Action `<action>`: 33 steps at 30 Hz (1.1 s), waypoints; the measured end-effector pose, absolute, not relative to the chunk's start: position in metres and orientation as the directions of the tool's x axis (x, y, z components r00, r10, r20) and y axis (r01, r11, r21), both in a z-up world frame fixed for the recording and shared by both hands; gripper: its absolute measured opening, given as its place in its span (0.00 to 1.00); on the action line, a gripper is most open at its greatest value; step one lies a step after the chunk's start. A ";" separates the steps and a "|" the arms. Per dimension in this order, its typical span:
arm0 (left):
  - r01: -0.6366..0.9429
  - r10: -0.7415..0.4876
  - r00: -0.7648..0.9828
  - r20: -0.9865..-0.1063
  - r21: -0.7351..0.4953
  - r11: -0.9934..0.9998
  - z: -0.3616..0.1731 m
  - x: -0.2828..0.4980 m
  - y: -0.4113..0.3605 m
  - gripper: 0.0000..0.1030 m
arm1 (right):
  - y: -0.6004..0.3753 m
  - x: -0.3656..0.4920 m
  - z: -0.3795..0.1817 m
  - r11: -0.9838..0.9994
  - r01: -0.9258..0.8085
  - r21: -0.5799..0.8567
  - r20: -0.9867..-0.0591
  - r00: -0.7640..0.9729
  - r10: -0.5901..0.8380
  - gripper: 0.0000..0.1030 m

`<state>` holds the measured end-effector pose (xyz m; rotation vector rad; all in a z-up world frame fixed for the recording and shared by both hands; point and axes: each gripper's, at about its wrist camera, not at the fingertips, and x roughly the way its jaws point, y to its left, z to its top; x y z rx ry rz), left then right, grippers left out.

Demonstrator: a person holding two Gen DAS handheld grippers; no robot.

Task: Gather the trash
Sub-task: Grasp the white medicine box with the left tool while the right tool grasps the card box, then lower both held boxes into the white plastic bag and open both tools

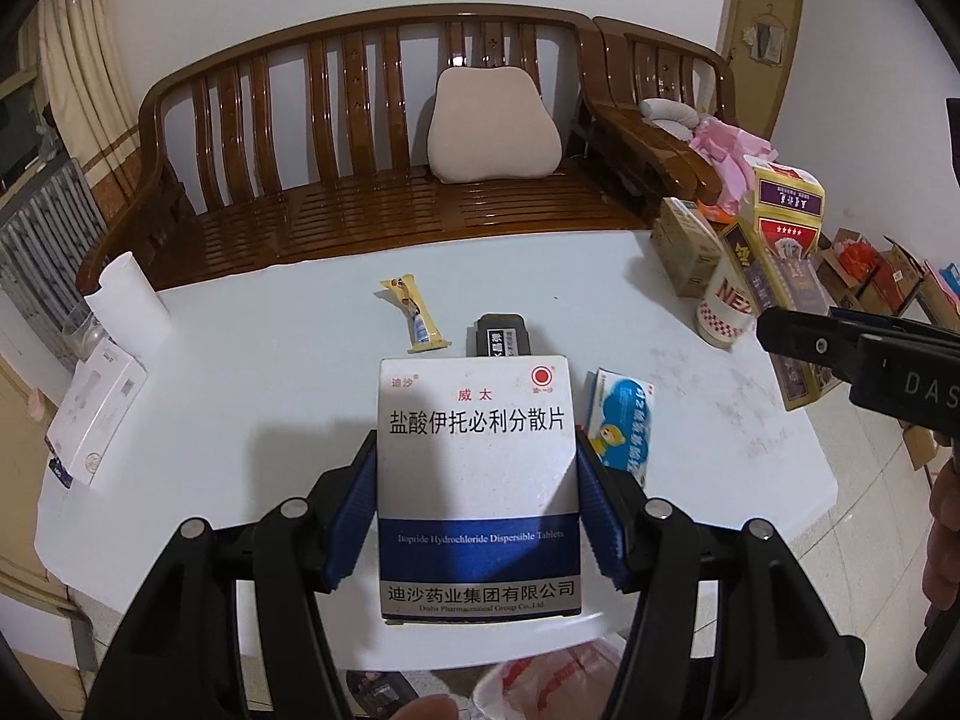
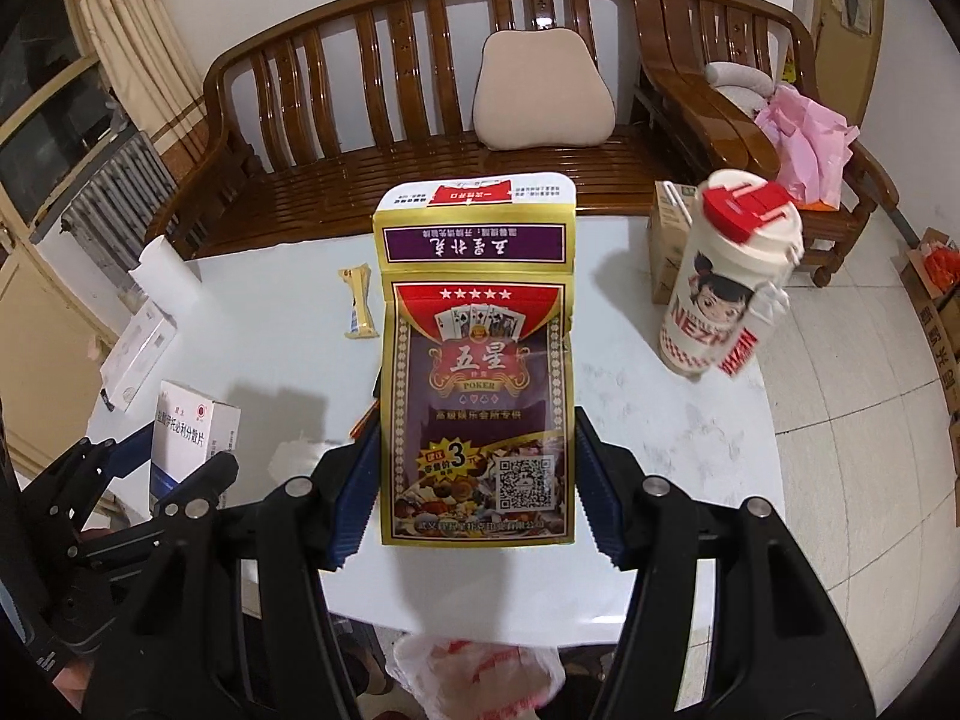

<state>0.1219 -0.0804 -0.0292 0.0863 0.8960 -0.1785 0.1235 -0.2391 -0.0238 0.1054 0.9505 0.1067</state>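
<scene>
I have both grippers loaded and raised above the white table (image 1: 252, 372). The left gripper (image 1: 477, 516) is clamped on the white-and-blue medicine box (image 1: 477, 468), blue pads pressing its two long sides, box upright and clear of the tabletop. The right gripper (image 2: 477, 480) is clamped on the playing-card box (image 2: 477, 372), its top flap open and tilted away from me.

Judgement: the step in hand is the carry to the plastic bag (image 2: 480, 678), which shows at the table's near edge, below both grippers. To do it well I should bring each box back over the bag mouth and release one at a time, since the mouth looks narrow and crumpled. The card box's loose flap may snag on the bag rim.

Remaining on the table: a yellow snack wrapper (image 1: 414, 315), a small black case (image 1: 501, 333) and a blue-and-white packet (image 1: 621, 420), all near one another. A lidded drink cup (image 2: 729, 282) stands at the right edge, near the right gripper; I must swing clear of it. A wooden bench (image 1: 360, 120) stands behind the table.
</scene>
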 end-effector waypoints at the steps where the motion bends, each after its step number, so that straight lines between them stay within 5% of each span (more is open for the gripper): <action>1: 0.193 -0.119 0.613 -0.781 0.002 0.981 -0.029 0.117 -0.081 0.57 | -0.239 0.119 -0.023 0.989 -0.045 0.139 -0.804 0.578 0.139 0.56; 33: 0.342 -0.244 0.570 -0.785 -0.043 0.939 -0.106 -0.067 -0.100 0.57 | -0.206 -0.067 -0.062 0.983 -0.114 0.141 -0.739 0.648 0.181 0.56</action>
